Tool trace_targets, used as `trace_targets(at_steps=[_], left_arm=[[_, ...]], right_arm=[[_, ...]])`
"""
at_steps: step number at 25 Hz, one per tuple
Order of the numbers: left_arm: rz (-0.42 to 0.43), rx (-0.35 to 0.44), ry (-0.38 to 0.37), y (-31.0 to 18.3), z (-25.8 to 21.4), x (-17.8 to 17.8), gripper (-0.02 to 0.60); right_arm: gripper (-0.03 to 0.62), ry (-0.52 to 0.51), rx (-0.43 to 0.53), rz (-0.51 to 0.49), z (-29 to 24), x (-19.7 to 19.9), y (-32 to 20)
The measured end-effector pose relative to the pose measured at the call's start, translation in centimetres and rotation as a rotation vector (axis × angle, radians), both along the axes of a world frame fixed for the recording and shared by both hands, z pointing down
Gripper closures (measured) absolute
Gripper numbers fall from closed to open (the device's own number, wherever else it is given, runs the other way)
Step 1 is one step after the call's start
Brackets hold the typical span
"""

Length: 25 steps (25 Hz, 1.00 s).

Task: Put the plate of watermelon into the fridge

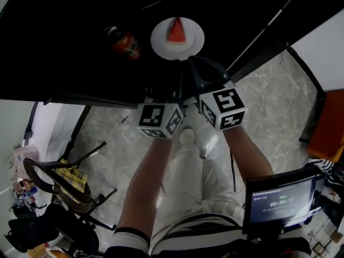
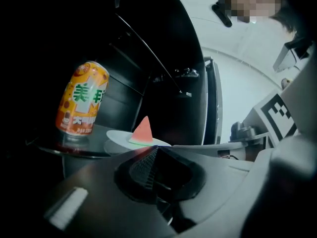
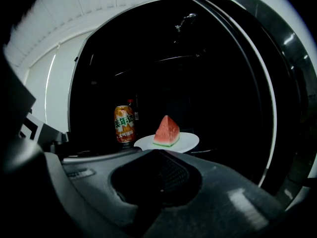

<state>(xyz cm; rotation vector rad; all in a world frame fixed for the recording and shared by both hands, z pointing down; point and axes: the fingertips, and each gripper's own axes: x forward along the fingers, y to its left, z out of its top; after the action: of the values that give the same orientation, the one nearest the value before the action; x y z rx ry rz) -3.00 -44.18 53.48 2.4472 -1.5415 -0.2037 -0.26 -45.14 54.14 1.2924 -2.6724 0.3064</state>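
Observation:
A white plate (image 1: pixel 189 36) carrying a red watermelon wedge (image 1: pixel 176 31) lies inside the dark fridge, level with a glass shelf (image 2: pixel 64 150). An orange drink can (image 1: pixel 127 46) stands to its left. My right gripper (image 1: pixel 191 62) reaches in from below and is shut, its tip meeting the plate's near rim. The right gripper view shows the plate (image 3: pixel 187 142) and wedge (image 3: pixel 167 131) just past my right gripper (image 3: pixel 158 151), with the can (image 3: pixel 124 124) to the left. My left gripper (image 2: pixel 153 150) is shut on nothing, just short of the plate (image 2: pixel 116 139).
The fridge's door frame (image 3: pixel 277 83) curves round the right side of the opening. On the tiled floor, a chair with bags (image 1: pixel 59 181) stands at the lower left. A small screen (image 1: pixel 279 200) sits at the lower right, and an orange object (image 1: pixel 329 125) at the right edge.

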Motion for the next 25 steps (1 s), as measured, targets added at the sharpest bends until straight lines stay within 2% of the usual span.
trace_targets(at_steps=[3, 8, 18, 25], left_arm=[[-0.024, 0.004, -0.040, -0.6, -0.1, 0.0, 0.580], [-0.060, -0.011, -0.032, -1.6, 0.2, -0.4, 0.580], [-0.061, 0.027, -0.115, -2.0, 0.2, -0.7, 0.580], [-0.067, 0.012, -0.108, -2.1, 0.0, -0.8, 0.580]], right_arm=[[0.595, 0.006, 0.004, -0.004, -0.2, -0.1, -0.6], [0.594, 0.017, 0.019, -0.015, -0.1, -0.6, -1.5], [0.595, 0.009, 0.023, -0.036, 0.0, -1.7, -3.2], [0.595, 0.002, 0.025, -0.032, -0.1, -2.6, -4.0]])
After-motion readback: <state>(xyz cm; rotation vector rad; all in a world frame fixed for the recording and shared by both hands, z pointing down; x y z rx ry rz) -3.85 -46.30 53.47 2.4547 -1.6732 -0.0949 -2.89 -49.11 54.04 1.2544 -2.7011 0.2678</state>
